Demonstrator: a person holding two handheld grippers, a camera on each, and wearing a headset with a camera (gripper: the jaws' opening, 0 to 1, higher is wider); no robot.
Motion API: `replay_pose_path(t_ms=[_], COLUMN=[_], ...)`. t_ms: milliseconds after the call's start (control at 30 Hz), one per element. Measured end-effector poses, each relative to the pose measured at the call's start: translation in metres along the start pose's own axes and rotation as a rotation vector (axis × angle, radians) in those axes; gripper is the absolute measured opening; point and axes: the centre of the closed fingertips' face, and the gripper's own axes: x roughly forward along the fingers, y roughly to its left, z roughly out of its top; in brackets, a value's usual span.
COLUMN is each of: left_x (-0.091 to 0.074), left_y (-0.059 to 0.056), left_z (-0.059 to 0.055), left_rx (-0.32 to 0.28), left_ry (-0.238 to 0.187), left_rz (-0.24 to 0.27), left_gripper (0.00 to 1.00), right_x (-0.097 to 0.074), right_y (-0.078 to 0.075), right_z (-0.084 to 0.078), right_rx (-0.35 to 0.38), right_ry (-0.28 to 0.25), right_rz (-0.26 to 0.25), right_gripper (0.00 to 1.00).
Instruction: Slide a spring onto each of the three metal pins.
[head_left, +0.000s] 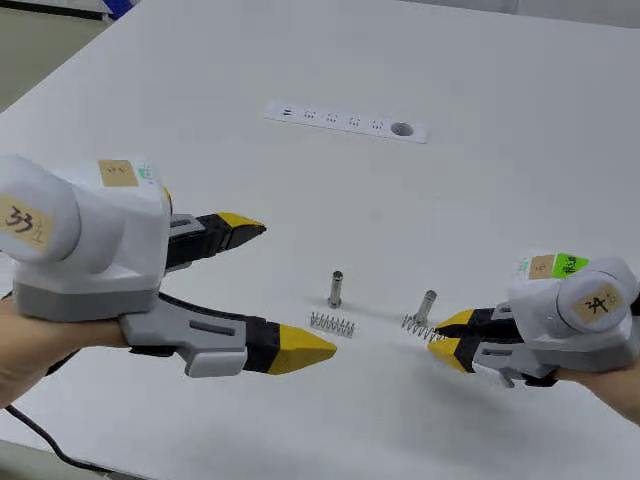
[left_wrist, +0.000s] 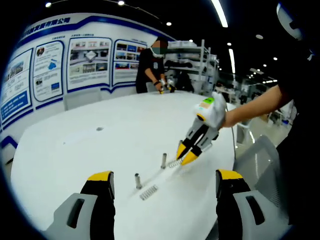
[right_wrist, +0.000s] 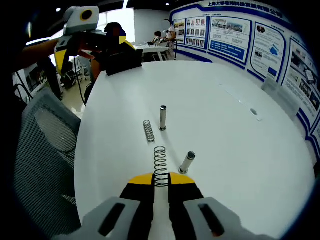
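Note:
Two short metal pins stand upright on the white table: one (head_left: 336, 288) (left_wrist: 137, 180) (right_wrist: 163, 117) nearer the left gripper, the other (head_left: 426, 305) (left_wrist: 164, 160) (right_wrist: 187, 162) close to the right gripper. A loose spring (head_left: 332, 324) (left_wrist: 148, 192) (right_wrist: 148, 131) lies flat between them. My right gripper (head_left: 446, 336) (left_wrist: 184, 155) (right_wrist: 160, 181) is shut on the end of a second spring (head_left: 420, 327) (right_wrist: 160, 166), which points forward just beside the nearer pin. My left gripper (head_left: 290, 290) (left_wrist: 165, 180) is open, hovering left of the pins with nothing between its jaws.
A white power strip (head_left: 345, 120) lies flat farther back on the table (head_left: 480, 180). A mesh chair (right_wrist: 45, 150) stands beside the table's edge. People stand at the far end of the table (left_wrist: 152, 70).

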Motion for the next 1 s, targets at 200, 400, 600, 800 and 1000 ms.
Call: replay_pose_path(t_ms=[200,400,600,800,1000], left_x=[0.020,0.039,0.048,0.051,0.053], left_y=[-0.016,-0.027,-0.033,-0.045,-0.053], left_z=[-0.005,0.003,0.015,0.008,0.003], left_rx=[0.002,0.050,0.104,0.140,0.164], left_ry=[0.022,0.019,0.010,0.039,0.057], left_rz=[-0.064,-0.105,-0.117,-0.174,-0.204], left_gripper=[0.81,0.74,0.63,0.41,0.35], right_x=[-0.033,-0.051,-0.054,-0.055,-0.056], right_y=[0.011,0.024,0.034,0.041,0.045], right_z=[0.029,0.052,0.059,0.063,0.065], right_rx=[-0.135,-0.203,-0.254,-0.294,-0.306], right_ry=[-0.029,-0.048,-0.035,-0.049,-0.045], right_rz=[0.030,0.066,0.088,0.110,0.130], right_gripper=[0.10,0.11,0.11,0.11,0.11])
